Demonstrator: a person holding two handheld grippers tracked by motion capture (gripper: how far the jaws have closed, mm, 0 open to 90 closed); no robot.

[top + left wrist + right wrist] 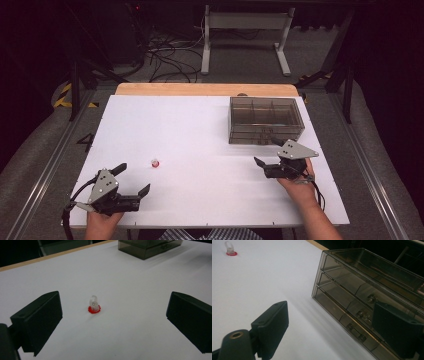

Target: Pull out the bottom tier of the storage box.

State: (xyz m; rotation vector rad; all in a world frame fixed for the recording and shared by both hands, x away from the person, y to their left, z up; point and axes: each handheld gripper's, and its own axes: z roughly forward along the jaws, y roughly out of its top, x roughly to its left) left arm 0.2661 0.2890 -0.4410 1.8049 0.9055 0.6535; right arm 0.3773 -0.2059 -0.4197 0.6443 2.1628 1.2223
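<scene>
**Risks: drawer box shove, ring knock-over**

We have the smoked drawer box (266, 120) far right on the white table (200, 200). Right gripper (267, 153) is spread and empty, close to its front; a careless reach could shove it. Left gripper (134, 179) is spread and empty, facing the small clear ring on a red base (94, 305); a clipped jaw tips it

From my remote station I read just one mark, a dark numeral "4" (85, 142) on the grey floor (45, 150) left of the table (200, 130), with yellow-and-black hazard stripes (64, 95) farther back, no wording on them.
</scene>
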